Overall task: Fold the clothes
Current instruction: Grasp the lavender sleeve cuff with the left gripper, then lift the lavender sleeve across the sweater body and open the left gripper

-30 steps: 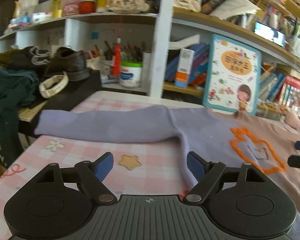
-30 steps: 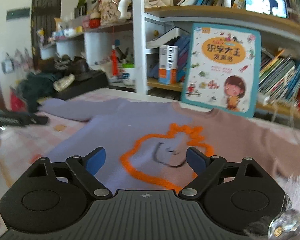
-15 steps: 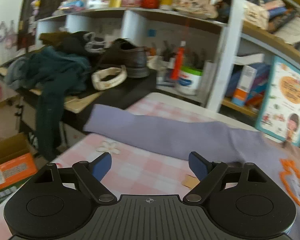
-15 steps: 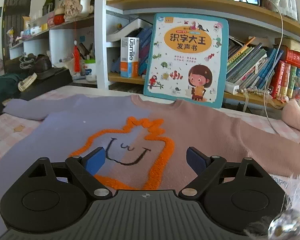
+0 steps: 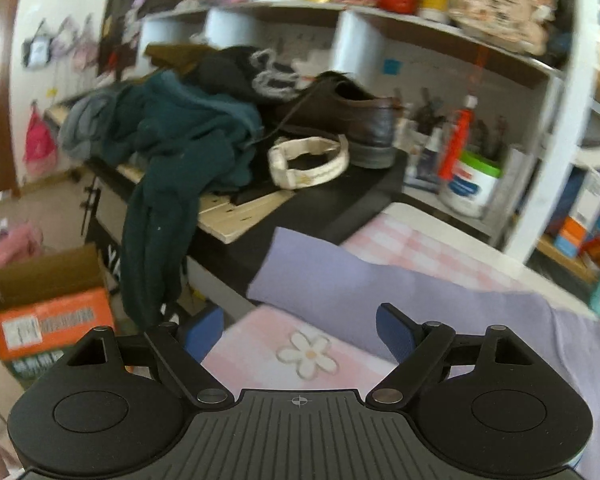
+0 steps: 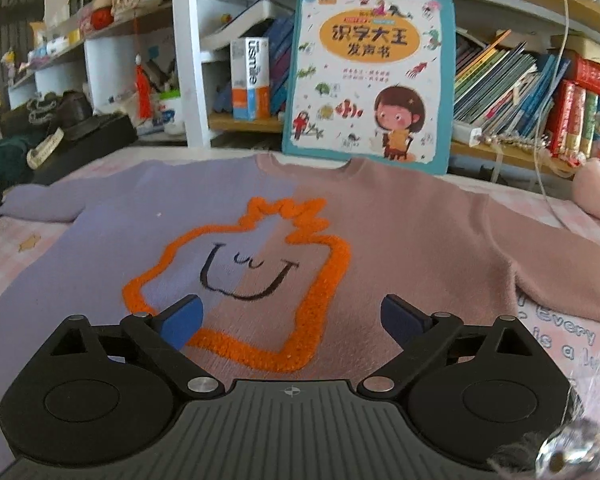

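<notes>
A sweater (image 6: 380, 240), half lilac and half dusty pink with an orange outlined smiling figure, lies flat and face up on the pink checked table cloth (image 6: 4, 240), both sleeves spread out. My right gripper (image 6: 294, 320) is open and empty, low over the sweater's lower front. In the left wrist view the lilac sleeve (image 5: 340, 280) stretches toward the table's left edge, its cuff at the edge. My left gripper (image 5: 300, 332) is open and empty, just short of that sleeve, above the cloth (image 5: 260, 356) with a flower print.
A bookshelf with a large children's book (image 6: 368, 76) stands behind the table. To the left, a low black bench holds a brown shoe (image 5: 352, 120) and dark green clothes (image 5: 172, 152). A cardboard box (image 5: 48, 308) sits on the floor beyond the table's left edge.
My left gripper has swung left along the lilac sleeve toward its cuff and the table's edge. My right gripper has shifted right and centred over the sweater's front. Both stay open.
</notes>
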Motion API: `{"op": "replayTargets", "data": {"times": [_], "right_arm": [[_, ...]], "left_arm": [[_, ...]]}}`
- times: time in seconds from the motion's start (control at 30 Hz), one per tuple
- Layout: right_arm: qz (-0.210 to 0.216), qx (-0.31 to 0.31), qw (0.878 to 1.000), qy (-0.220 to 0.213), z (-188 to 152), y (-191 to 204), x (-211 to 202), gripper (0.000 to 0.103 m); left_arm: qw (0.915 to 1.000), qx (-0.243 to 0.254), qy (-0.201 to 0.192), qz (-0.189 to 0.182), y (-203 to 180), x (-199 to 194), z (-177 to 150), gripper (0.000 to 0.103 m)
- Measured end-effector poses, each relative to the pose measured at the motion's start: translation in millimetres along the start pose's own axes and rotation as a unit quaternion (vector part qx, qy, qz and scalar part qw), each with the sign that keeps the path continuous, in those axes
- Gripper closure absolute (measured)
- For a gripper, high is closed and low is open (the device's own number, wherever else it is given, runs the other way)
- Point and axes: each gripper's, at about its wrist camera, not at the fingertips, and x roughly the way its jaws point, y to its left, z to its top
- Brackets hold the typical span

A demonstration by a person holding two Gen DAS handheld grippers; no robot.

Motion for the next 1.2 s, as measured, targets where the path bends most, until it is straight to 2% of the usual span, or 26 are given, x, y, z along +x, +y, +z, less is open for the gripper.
{"op": "replayTargets", "data": {"times": [0.33, 0.43, 0.5, 0.53, 0.6, 0.7, 0.87, 1.0, 1.1, 1.2], "right_arm": [[-0.006, 0.002, 1.000, 0.011, 0.1, 0.1, 2.7, 0.007], [-0.006, 0.000, 1.000, 0.012, 0.4, 0.5, 3.1, 0.007], [-0.006, 0.000, 1.000, 0.013, 0.5, 0.5, 3.2, 0.007], [-0.006, -0.001, 1.000, 0.013, 0.6, 0.6, 3.3, 0.007], [-0.006, -0.001, 1.000, 0.014, 0.7, 0.6, 3.5, 0.007], [-0.006, -0.001, 1.000, 0.014, 0.8, 0.7, 3.8, 0.007], [-0.005, -0.001, 1.000, 0.016, 0.9, 1.1, 4.2, 0.007], [-0.004, -0.001, 1.000, 0.019, 1.0, 0.9, 5.3, 0.007], [-0.003, -0.001, 1.000, 0.021, 1.0, 1.0, 6.0, 0.006], [-0.003, 0.000, 1.000, 0.021, 0.8, 0.9, 5.8, 0.006]], "left_arm": [[0.9968, -0.066, 0.046, 0.004, 11.0, 45.4, 22.6, 0.019], [0.9947, -0.087, 0.055, -0.002, 14.5, 52.1, 21.3, 0.025], [0.9933, -0.099, 0.059, -0.006, 17.1, 54.4, 19.0, 0.045], [0.9933, -0.100, 0.057, -0.005, 18.7, 54.3, 18.5, 0.050], [0.9932, -0.104, 0.052, -0.003, 21.8, 54.1, 17.6, 0.071], [0.9932, -0.108, 0.043, -0.008, 27.3, 51.1, 17.5, 0.092], [0.9951, -0.089, 0.013, -0.040, 20.8, 34.7, 21.2, 0.097], [0.9949, -0.053, -0.015, -0.084, -7.4, 8.6, 30.6, 0.098], [0.9901, -0.021, -0.031, -0.135, -39.7, -13.9, 39.2, 0.098], [0.9807, 0.012, -0.044, -0.190, -78.4, -35.0, 45.8, 0.098]]}}
